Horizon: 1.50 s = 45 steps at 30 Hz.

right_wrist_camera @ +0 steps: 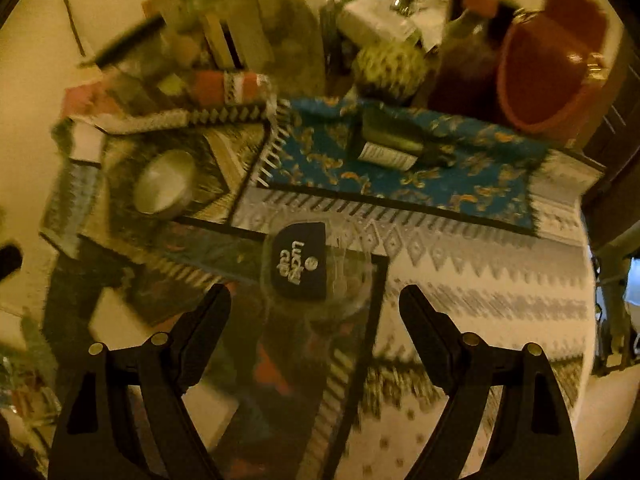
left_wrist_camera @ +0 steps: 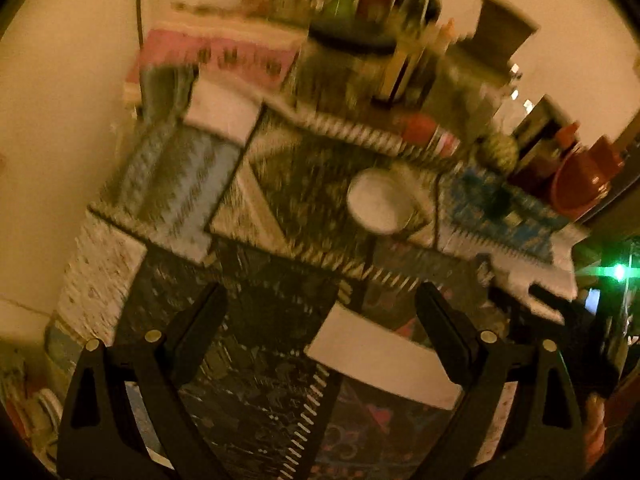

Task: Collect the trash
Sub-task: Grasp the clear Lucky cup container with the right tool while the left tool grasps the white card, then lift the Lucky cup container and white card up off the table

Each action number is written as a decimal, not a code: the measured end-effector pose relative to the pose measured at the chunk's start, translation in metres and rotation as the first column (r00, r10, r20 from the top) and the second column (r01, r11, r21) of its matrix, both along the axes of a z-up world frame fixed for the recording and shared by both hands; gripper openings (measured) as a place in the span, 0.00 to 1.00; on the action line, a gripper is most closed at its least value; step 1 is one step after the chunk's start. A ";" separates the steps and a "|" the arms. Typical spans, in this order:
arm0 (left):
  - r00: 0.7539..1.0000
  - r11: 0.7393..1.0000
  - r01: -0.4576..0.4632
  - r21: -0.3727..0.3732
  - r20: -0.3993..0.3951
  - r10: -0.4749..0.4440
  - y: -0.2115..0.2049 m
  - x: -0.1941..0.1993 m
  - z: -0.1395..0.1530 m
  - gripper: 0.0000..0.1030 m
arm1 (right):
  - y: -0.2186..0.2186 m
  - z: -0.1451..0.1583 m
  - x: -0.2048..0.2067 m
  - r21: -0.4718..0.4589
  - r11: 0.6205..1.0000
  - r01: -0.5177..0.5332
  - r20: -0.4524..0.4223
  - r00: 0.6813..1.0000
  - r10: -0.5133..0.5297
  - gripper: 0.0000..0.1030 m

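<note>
Both views are blurred. In the left wrist view my left gripper [left_wrist_camera: 320, 300] is open and empty above a table of patterned mats. A white paper sheet [left_wrist_camera: 384, 360] lies just beyond its fingers. A white paper cup [left_wrist_camera: 378, 202] lies on its side further off. In the right wrist view my right gripper [right_wrist_camera: 316, 300] is open and empty. A clear plastic lid with a dark label [right_wrist_camera: 308, 264] lies just ahead of its fingertips. The white cup [right_wrist_camera: 164, 188] is at the left. A dark bottle [right_wrist_camera: 396, 144] lies on a blue mat [right_wrist_camera: 460, 184].
A red bucket [right_wrist_camera: 548, 76] stands at the back right, also in the left wrist view [left_wrist_camera: 576, 184]. Upright bottles [left_wrist_camera: 416, 8], boxes and a pink box [left_wrist_camera: 224, 56] crowd the back by the wall. A spiky yellow-green ball [right_wrist_camera: 388, 68] sits near the bucket.
</note>
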<state>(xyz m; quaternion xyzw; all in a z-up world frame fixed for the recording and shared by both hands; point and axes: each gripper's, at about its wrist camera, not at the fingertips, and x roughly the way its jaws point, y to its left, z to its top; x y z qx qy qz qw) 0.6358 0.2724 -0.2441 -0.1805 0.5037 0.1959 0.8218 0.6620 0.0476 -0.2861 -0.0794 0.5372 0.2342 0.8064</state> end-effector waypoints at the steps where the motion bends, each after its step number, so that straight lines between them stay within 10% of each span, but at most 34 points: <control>1: 1.000 1.000 -0.002 -0.008 -0.022 0.002 -0.001 0.001 -0.009 0.93 | 0.004 -0.006 0.003 -0.012 1.000 -0.004 -0.003 1.000 0.004 0.82; 16: 0.988 0.983 -0.089 -0.163 -0.139 0.066 -0.031 -0.009 -0.065 0.92 | 0.018 -0.020 0.004 -0.075 0.995 -0.061 0.041 0.997 0.064 0.72; 27: 0.984 0.968 -0.085 -0.237 -0.172 0.044 -0.057 0.011 -0.085 0.91 | -0.049 0.003 -0.021 0.002 1.000 0.019 0.043 0.999 -0.019 0.69; 40: 0.972 0.988 0.148 0.034 -0.190 -0.139 -0.132 0.067 -0.092 0.89 | -0.109 0.053 -0.051 0.086 0.976 0.199 0.131 0.969 -0.209 0.69; 45: 0.972 0.977 0.203 0.067 -0.134 -0.193 -0.154 0.063 -0.087 0.70 | -0.123 0.061 -0.061 0.129 0.964 0.234 0.122 0.961 -0.249 0.69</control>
